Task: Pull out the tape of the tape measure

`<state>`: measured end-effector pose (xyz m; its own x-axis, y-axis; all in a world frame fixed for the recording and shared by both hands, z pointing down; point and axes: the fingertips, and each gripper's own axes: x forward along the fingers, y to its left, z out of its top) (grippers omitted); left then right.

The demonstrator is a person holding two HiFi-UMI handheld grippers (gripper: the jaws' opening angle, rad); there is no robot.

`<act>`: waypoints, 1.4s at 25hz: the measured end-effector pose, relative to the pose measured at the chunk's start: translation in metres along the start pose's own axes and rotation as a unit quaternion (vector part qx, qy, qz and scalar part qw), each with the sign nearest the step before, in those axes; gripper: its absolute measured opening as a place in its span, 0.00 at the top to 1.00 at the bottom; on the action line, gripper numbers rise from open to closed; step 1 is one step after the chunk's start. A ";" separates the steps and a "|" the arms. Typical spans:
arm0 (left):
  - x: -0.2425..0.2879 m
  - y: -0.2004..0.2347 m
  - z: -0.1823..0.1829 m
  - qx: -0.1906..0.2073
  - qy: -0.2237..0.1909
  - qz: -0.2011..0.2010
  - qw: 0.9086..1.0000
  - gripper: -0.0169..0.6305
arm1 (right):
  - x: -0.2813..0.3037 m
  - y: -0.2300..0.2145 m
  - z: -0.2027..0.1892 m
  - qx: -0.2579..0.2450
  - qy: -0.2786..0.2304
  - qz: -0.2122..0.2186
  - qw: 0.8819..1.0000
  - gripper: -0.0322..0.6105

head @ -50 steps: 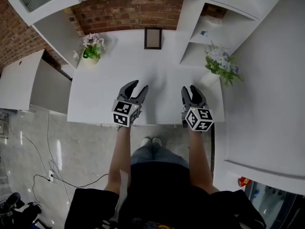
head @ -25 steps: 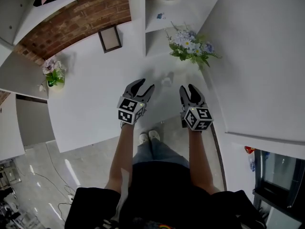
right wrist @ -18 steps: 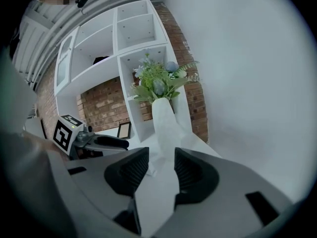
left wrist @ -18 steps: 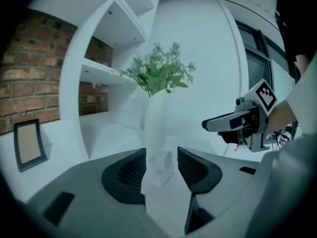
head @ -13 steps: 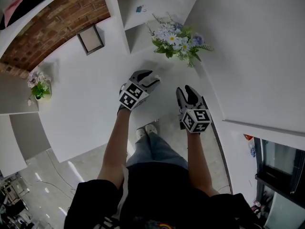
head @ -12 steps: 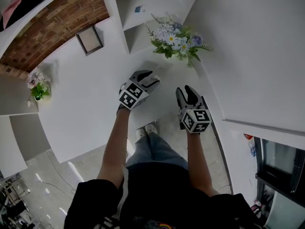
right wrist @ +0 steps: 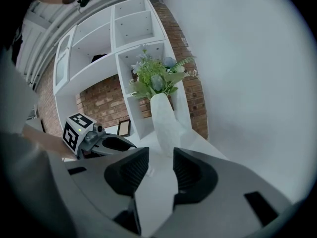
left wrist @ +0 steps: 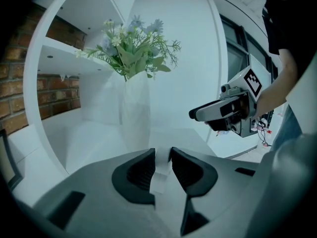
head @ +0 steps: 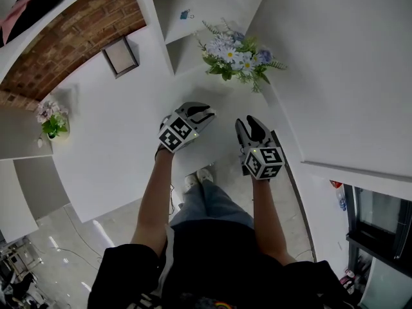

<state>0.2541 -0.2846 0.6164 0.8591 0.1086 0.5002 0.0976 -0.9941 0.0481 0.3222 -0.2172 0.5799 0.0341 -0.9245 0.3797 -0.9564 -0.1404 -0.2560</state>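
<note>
My left gripper [head: 206, 114] has just been closing and pinches a small white tape measure [left wrist: 159, 170]; right gripper [head: 248, 124] spread, near the white table's [head: 116, 140] right edge.

Both forearms are held forward over the desk edge, bare, side by side. The left hand-held gripper [head: 206, 113] is angled inward towards the right one and tilted downward, with its marker cube [head: 172, 136] turned up. Its jaws have just been closing; a white object [left wrist: 161, 168] is seen between them, with both pads pressed on it. The right hand-held gripper [head: 248, 122] is pointed forward and slightly down, with its marker cube [head: 264, 161] at the rear. Its jaws are held apart. The two gripper tips are kept near each other, not touching.
</note>
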 end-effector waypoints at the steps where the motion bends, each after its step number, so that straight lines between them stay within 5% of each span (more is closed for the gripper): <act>1: -0.002 -0.002 0.000 -0.004 -0.003 -0.003 1.000 0.81 | 0.002 0.003 0.000 -0.002 0.001 0.004 1.000 0.73; 15: -0.080 -0.003 0.004 -0.012 -0.038 0.064 0.997 0.83 | 0.025 0.073 0.005 -0.062 0.019 0.108 0.992 0.73; 18: -0.100 -0.009 0.003 -0.010 -0.039 0.079 0.996 0.83 | 0.032 0.099 -0.002 -0.112 0.038 0.154 0.981 0.73; 22: -0.128 -0.020 -0.002 -0.008 -0.036 0.100 0.994 0.83 | 0.041 0.140 -0.015 -0.197 0.071 0.228 0.951 0.73; 25: -0.149 -0.028 -0.007 -0.011 -0.033 0.116 0.993 0.84 | 0.045 0.169 -0.025 -0.271 0.098 0.284 0.914 0.73; 27: -0.162 -0.034 -0.012 -0.011 -0.030 0.126 0.992 0.84 | 0.045 0.187 -0.035 -0.332 0.122 0.323 0.878 0.73; 32: -0.192 -0.047 -0.024 -0.013 -0.026 0.152 0.988 0.84 | 0.041 0.221 -0.060 -0.494 0.176 0.394 0.755 0.71; 35: -0.204 -0.056 -0.029 -0.013 -0.025 0.159 0.987 0.85 | 0.039 0.237 -0.073 -0.555 0.198 0.420 0.690 0.71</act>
<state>0.0590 -0.2514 0.5370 0.8674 -0.2101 0.4510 -0.1938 -0.9776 -0.0826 0.0757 -0.2606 0.5987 -0.5392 -0.3154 0.7809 -0.2311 0.9470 0.2229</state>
